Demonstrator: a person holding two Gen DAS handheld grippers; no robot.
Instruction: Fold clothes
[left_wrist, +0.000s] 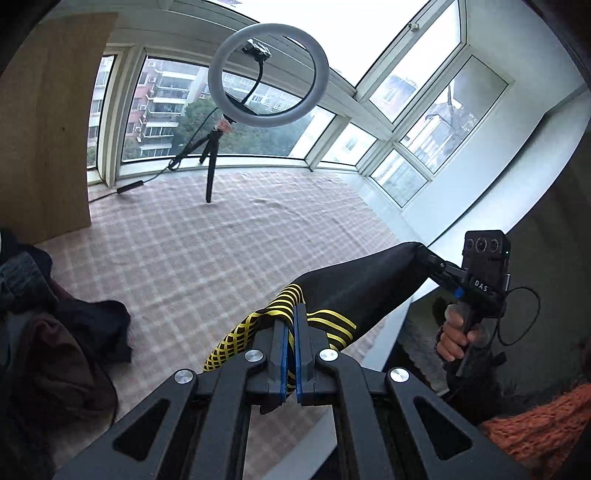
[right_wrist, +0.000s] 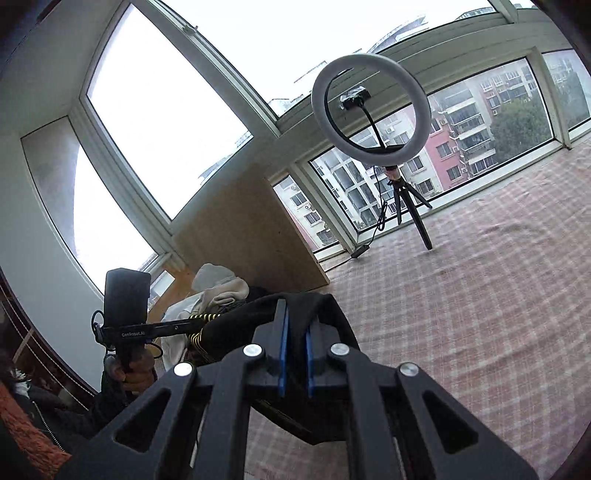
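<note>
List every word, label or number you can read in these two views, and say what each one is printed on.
"DAS": white letters on the body of the right gripper, below its camera block, seen from the left wrist view.
"GenRobot.AI": small white print on the side bar of the left gripper, seen from the right wrist view.
Nothing else is readable; the black garment carries only yellow stripes.

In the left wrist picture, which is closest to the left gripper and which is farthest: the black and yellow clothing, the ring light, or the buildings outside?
1. The black and yellow garment, pinched in the left gripper.
2. The ring light, standing at the far edge of the checked blanket.
3. The apartment buildings, outside beyond the window.
</note>
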